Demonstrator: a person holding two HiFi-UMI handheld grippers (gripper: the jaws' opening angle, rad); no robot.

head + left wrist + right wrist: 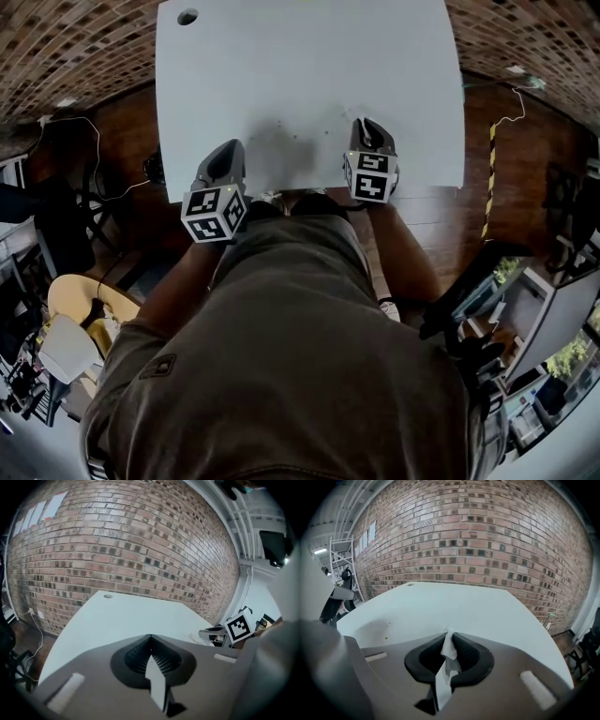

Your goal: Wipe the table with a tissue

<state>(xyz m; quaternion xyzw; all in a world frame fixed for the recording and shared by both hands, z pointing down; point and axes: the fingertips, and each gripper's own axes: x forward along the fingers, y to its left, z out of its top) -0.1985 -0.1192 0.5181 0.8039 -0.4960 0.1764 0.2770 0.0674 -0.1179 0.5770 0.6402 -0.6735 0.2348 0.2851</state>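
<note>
Item 1, the table [309,75]: white top, bare across most of its surface, with a small round hole [187,16] at its far left corner. Both tools are held at the table's near edge.

Item 2, the right gripper [449,634]: near edge of the table, right of centre. The jaws are pressed together on the tissue [448,648], which is pinched as a thin crumpled strip. Only a small tuft shows past the tips.

Item 3, the left gripper [150,637]: near edge of the table, left of centre. The jaws meet at the tips. A flat pale strip [156,683] shows behind them, and I cannot tell whether it is tissue.

Item 4, a few brown specks [386,638]: on the table just inside the near edge, roughly between the two tools.

Assessment: wiping has not begun, as the tissue is clear of the table. To do this step well, I judge the right tool should tip nose-down so the tuft, not the jaw tips, meets the surface. It should then drag over the specks in overlapping strokes under light pressure. The exposed tuft is small, so hard plastic scraping the table is the main risk.
</note>
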